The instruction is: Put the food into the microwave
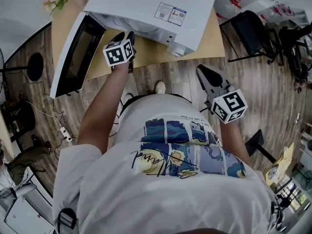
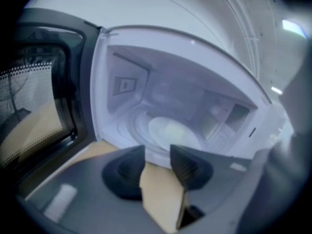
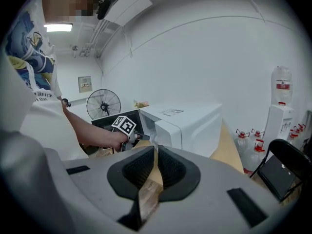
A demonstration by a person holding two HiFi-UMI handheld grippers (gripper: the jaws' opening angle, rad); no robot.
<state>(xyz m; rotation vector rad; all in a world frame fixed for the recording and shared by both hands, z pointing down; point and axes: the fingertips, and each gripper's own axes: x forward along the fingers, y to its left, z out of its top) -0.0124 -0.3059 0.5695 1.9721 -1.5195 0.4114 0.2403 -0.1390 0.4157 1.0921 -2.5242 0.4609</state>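
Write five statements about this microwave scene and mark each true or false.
1. The microwave door is shut. False: it stands open.
2. The left gripper has its jaws apart and empty. True.
3. The right gripper holds a plate. False: nothing is between its jaws.
4. The microwave stands on the floor. False: it is on a table.
5. A fan stands in the room. True.

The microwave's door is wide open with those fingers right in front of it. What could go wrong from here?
The door sticks out past the table edge, so the person's left arm could knock it. The left gripper, fingers open and empty, could catch the lower rim of the microwave. The power strip and cables on the floor nearby could trip someone.
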